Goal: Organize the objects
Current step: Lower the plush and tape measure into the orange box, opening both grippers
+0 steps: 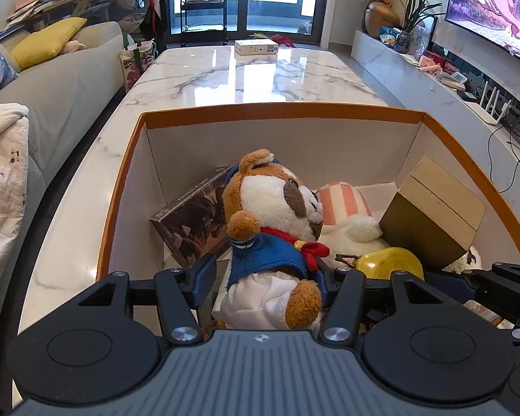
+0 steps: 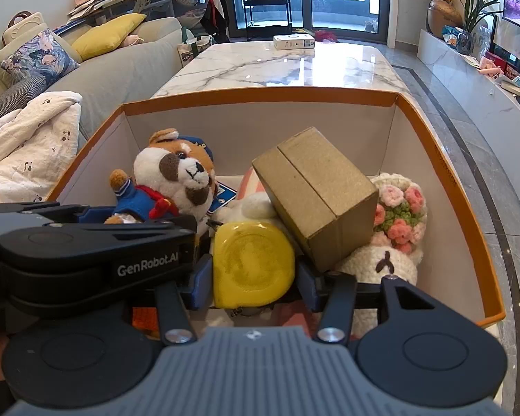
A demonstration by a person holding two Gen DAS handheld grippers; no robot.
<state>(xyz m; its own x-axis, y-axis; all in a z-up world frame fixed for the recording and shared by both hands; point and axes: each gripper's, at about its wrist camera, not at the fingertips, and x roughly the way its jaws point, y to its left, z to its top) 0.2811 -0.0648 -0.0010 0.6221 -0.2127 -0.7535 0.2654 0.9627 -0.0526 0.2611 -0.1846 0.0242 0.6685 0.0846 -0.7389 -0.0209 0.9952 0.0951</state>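
In the left view, the left gripper (image 1: 265, 274) had its fingers loose around the toy dog (image 1: 277, 228) in the orange box (image 1: 121, 187). In the right view, the right gripper (image 2: 254, 274) squeezed a yellow thing (image 2: 253, 263) beside the brown box (image 2: 315, 197)

white marble table (image 1: 246, 76), grey-veined, glossy. directly on it: one large open box (image 1: 280, 112) with orange rim and white inner walls, at the near end; one small flat white carton (image 1: 256, 47) at the far end, well apart.
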